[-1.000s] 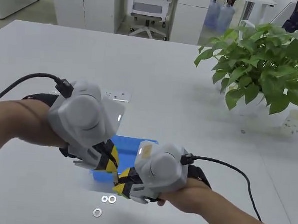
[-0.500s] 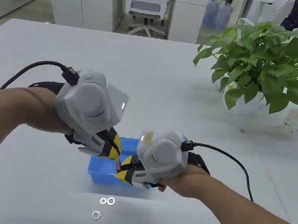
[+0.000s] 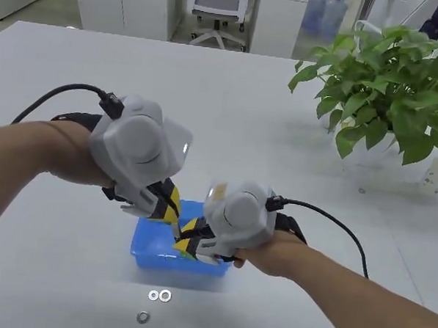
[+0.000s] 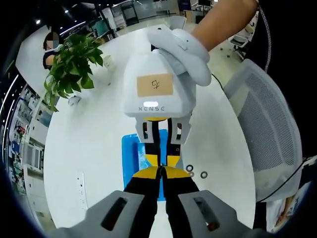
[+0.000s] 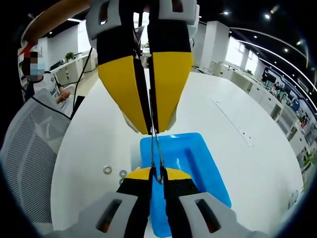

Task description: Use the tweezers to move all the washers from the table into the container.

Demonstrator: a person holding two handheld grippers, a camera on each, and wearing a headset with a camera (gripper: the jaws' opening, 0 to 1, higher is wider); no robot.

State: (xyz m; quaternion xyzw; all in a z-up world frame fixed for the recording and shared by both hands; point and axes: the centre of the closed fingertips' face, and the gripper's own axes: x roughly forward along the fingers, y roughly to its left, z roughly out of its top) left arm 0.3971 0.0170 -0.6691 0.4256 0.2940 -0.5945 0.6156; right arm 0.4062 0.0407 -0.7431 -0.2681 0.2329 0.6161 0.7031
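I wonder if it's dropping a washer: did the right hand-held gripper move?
Yes. The right hand-held gripper, shut on the tweezers, went from beside the washers to over the container, farther from them.

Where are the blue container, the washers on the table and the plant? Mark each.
blue container (image 3: 171, 269), head view, front wall.
washers (image 3: 165, 296), head view, right one of the pair.
plant (image 3: 388, 85), head view, leaves in the middle.
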